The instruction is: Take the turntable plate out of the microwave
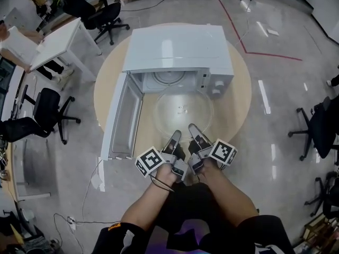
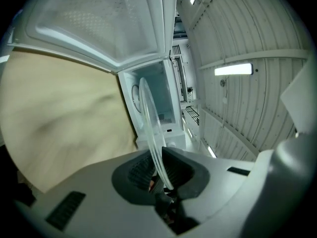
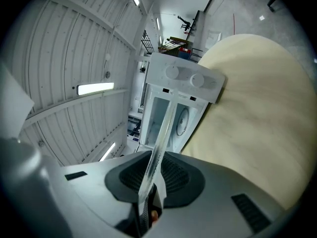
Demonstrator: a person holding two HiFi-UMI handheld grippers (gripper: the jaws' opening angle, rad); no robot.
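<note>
The plate point(image 1: 184, 110) is hanging clear and level just in front of the microwave point(image 1: 177, 49), out over the round desk point(image 1: 241, 107). Its far rim is lying close to the microwave's open mouth, and its near rim is the side away from the microwave, towards the person.

The left claw point(image 1: 175, 136) is clenching that near rim. In the left gripper view the glass edge is running straight between the ribbed pads, pinched there. The right claw point(image 1: 195, 131) is gripping the same rim just beside the left one, a little closer to the microwave's knob side. In the right gripper view the glass is again sitting squeezed between the dark pads. Both claws are pointing towards the microwave, with their marker cubes splaying outward on either side.

The door point(image 1: 123, 115) is standing swung wide open on the microwave's left, its inner face turned up to the head camera. Inside the cavity a pale ring point(image 1: 169, 78) is showing on the floor. Two round knobs point(image 3: 172, 72) are sitting on the panel to the right of the mouth. A black chair point(image 1: 47, 107) is standing on the floor well off to the microwave's left, beyond the door.
</note>
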